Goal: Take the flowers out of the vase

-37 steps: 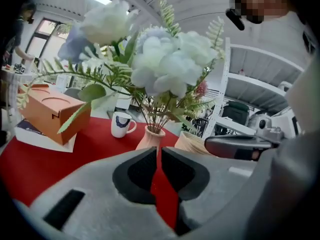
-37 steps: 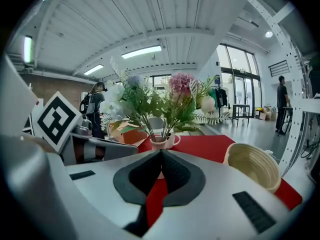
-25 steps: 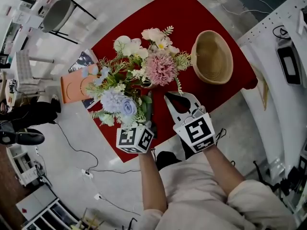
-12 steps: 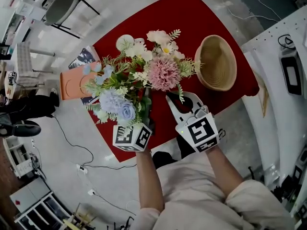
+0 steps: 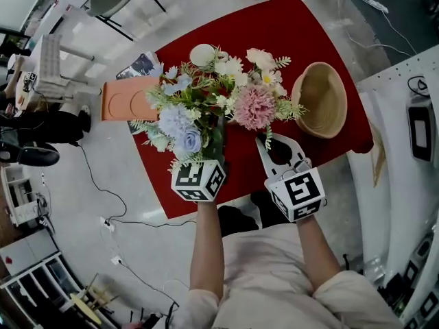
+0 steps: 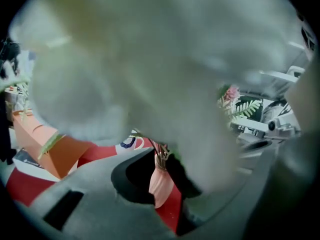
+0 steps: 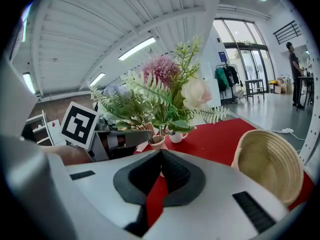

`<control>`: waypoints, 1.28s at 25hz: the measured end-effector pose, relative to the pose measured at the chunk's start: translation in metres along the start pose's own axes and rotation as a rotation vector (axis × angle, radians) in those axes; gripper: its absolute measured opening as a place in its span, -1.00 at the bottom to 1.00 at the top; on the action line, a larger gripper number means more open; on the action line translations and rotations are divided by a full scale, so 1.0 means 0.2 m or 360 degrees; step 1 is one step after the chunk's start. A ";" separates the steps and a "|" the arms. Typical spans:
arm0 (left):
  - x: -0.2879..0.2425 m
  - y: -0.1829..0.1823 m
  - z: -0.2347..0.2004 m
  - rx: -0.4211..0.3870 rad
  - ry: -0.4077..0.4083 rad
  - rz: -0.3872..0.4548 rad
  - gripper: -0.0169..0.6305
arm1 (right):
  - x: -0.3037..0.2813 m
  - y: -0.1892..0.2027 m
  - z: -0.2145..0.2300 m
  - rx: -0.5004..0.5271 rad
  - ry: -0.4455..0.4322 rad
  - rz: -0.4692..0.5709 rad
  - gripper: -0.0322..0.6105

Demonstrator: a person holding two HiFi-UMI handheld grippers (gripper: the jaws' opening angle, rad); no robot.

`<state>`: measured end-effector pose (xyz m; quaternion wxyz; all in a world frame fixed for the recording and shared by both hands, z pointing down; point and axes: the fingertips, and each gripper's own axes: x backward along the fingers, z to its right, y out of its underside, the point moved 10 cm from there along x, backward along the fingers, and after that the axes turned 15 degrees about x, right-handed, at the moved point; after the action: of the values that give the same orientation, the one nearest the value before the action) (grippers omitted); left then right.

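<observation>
Flowers: a full bunch of flowers (image 5: pixel 206 108), with pink, blue and cream heads and fern sprigs, stands in a small pink vase (image 7: pixel 157 142) towards the near edge of the red counter (image 5: pixel 302 26). In the head view the heads hide the vase.
Left gripper: the left gripper (image 6: pixel 161 154) reaches in under the heads. Its jaws look drawn in on the bundle of stems just above the vase mouth. A pale bloom sits right against its camera and blocks most of that view.
Right gripper: the right gripper (image 7: pixel 160 153) is clenched on nothing, with its tips meeting. It is held low near the vase, on the basket side.
Basket: a woven basket (image 5: pixel 321 100) stands empty to the right, apart from the bunch.
Handling: the bunch is probably light but top-heavy. The stems look thin and wiry, and the heads look soft and easily crushed. The vase looks small and light, so it may lift or tip with the stems.
Where to hold: low on the stems, gathered as one bundle close to the vase mouth, never by the heads. The free gripper would serve best steadying the vase body.
</observation>
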<state>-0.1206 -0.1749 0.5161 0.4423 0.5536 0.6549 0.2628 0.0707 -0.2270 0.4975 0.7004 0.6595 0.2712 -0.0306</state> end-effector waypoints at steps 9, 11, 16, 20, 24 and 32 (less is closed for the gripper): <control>0.05 -0.06 0.02 -0.0058 -0.0024 0.0014 -0.77 | 0.06 -0.03 -0.06 -0.0055 -0.0007 0.0018 -0.88; 0.06 -0.07 0.03 -0.0071 -0.0038 0.0018 -0.77 | 0.08 -0.03 -0.06 -0.0110 -0.0024 0.0031 -0.88; 0.08 -0.10 0.07 -0.0085 -0.0013 0.0026 -0.78 | 0.14 -0.01 -0.09 -0.0108 -0.0014 0.0004 -0.88; 0.09 -0.11 0.06 -0.0077 -0.0004 0.0041 -0.78 | 0.15 -0.01 -0.12 -0.0108 -0.0010 0.0002 -0.88; 0.11 -0.12 0.09 -0.0082 0.0022 0.0043 -0.79 | 0.17 -0.02 -0.15 -0.0097 -0.0004 0.0022 -0.88; 0.15 -0.18 0.10 -0.0095 0.0049 0.0060 -0.81 | 0.15 -0.09 -0.20 -0.0105 0.0008 0.0076 -0.88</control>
<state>-0.1210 -0.1587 0.4682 0.4435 0.5482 0.6429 0.2990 0.0753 -0.1816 0.4681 0.7215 0.6424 0.2581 -0.0033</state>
